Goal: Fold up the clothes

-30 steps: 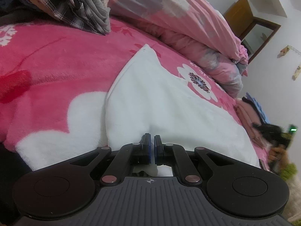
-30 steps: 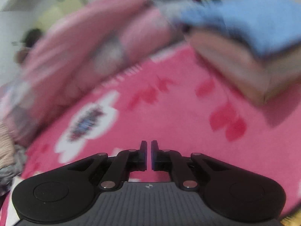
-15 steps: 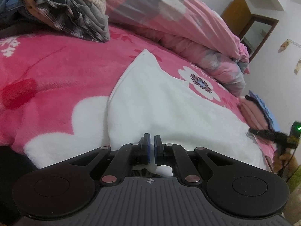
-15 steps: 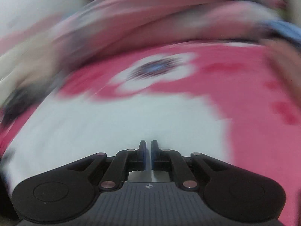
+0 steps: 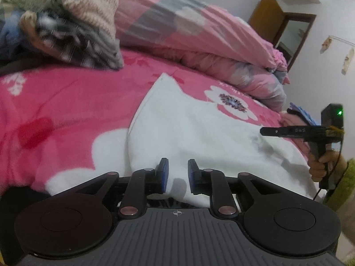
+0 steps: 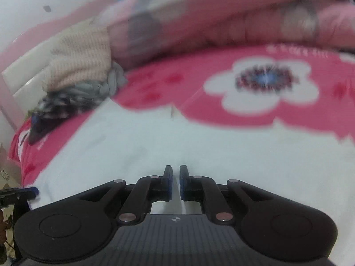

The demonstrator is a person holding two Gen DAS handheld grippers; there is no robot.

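A white garment [image 5: 199, 128] lies spread flat on the pink flowered blanket [image 5: 66, 102]. My left gripper [image 5: 178, 168] sits at the garment's near edge. Its jaws are opening, and the white cloth lies between the blue pads without being pressed. My right gripper [image 6: 176, 170] is shut with nothing between its fingers, low over the white garment [image 6: 155, 137]. In the left wrist view the right gripper [image 5: 266, 131] hovers level above the garment's right side, held by a hand [image 5: 319, 166]. The left gripper's blue fingertip [image 6: 33, 191] shows at the right wrist view's left edge.
A pile of unfolded clothes [image 5: 73, 28], with a beige knit and a plaid piece, lies at the back left. A bunched pink duvet [image 5: 199, 35] runs along the far side. Folded pink and blue items [image 5: 297, 115] sit at the right. A wooden door [image 5: 266, 15] stands beyond.
My left jaws have parted from their grip on the garment's near edge. My right gripper has swung from the folded stack across the blanket to above the white garment.
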